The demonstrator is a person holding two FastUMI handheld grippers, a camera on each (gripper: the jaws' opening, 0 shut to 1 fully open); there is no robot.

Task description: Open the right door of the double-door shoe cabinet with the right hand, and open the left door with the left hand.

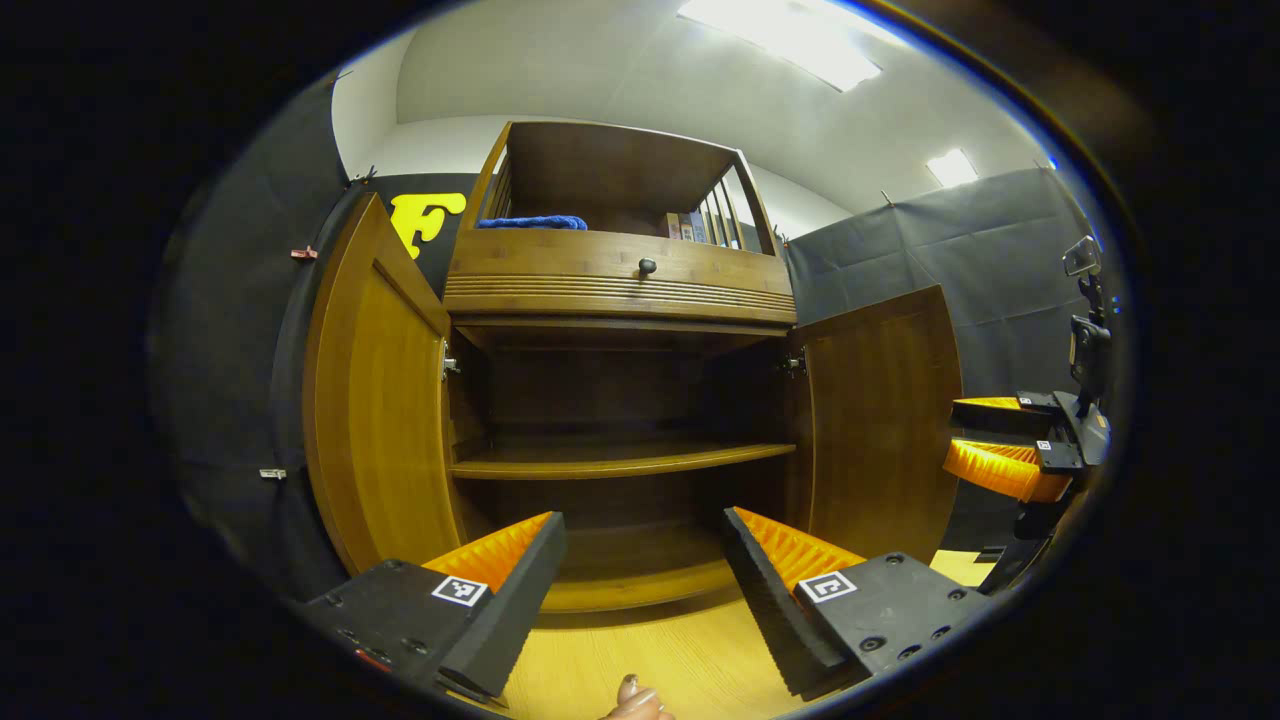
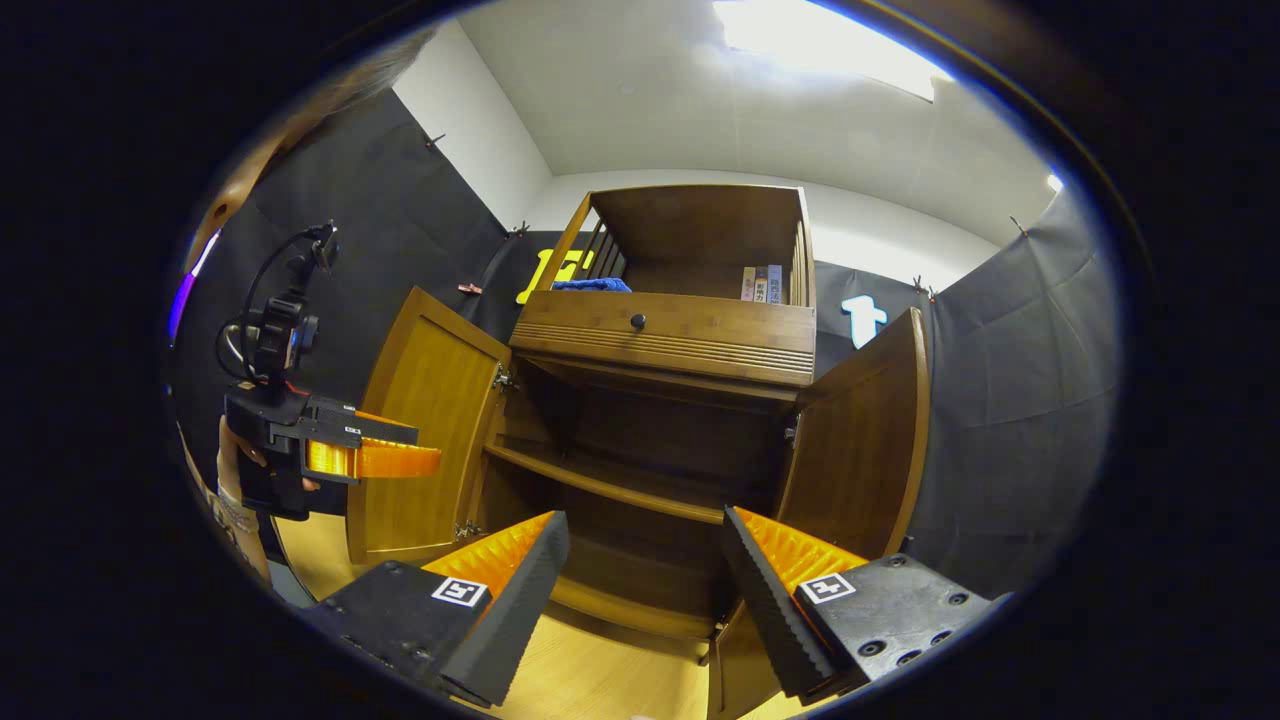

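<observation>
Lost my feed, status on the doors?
Left gripper and right gripper open, empty. Left door and right door swung wide. No obstruction seen.

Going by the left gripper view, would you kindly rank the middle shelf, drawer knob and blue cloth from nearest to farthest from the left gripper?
1. Middle shelf, inside the open cabinet, straight ahead of the left gripper.
2. Drawer knob, higher, on the drawer front.
3. Blue cloth, top compartment, left.
</observation>
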